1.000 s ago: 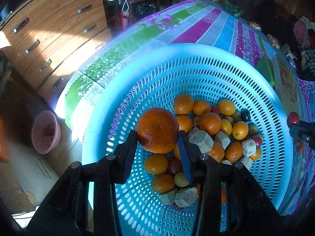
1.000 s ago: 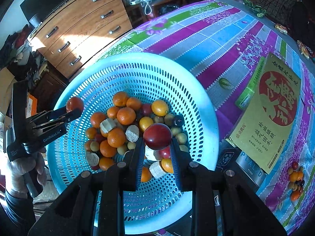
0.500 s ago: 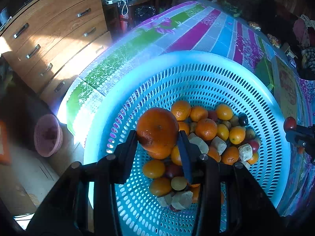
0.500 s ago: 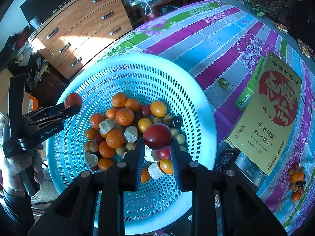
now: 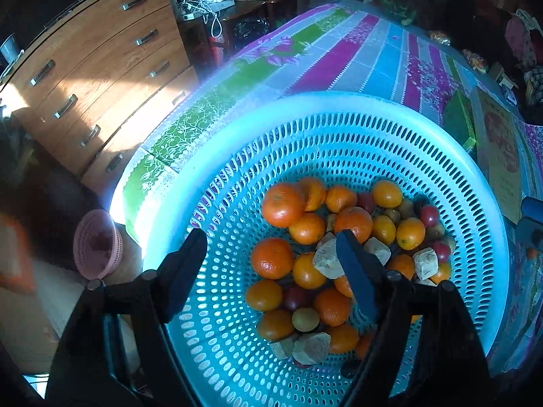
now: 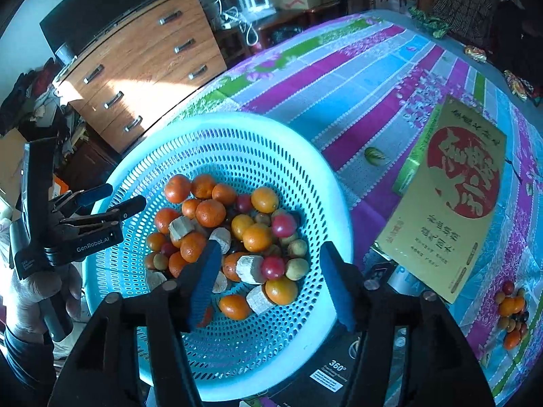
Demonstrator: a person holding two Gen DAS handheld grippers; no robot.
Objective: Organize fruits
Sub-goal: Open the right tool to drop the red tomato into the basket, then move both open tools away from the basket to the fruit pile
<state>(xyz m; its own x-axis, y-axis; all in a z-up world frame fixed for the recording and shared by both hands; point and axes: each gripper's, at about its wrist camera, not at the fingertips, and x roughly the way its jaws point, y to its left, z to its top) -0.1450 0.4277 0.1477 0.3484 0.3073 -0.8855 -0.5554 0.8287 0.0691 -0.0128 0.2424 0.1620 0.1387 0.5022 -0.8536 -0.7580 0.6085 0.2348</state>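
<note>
Above basket (image 5: 217, 183), claws (image 5: 271, 268) agape.

A table (image 6: 339, 78) under a striped floral cloth carries a blue basket (image 6: 325, 183) at its near corner, a yellow box (image 6: 451, 203) beside it, and loose small fruits (image 6: 510, 312), perhaps tomatoes, near the right edge.

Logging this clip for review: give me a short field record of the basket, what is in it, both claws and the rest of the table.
basket: light blue perforated basket on a striped tablecloth
contents: oranges, small red fruits, pale brown chunks
left claw: open, nothing held, jaws just opened
right claw: open, nothing held, jaws just opened
beside basket: yellow box, small fruit pile
</note>
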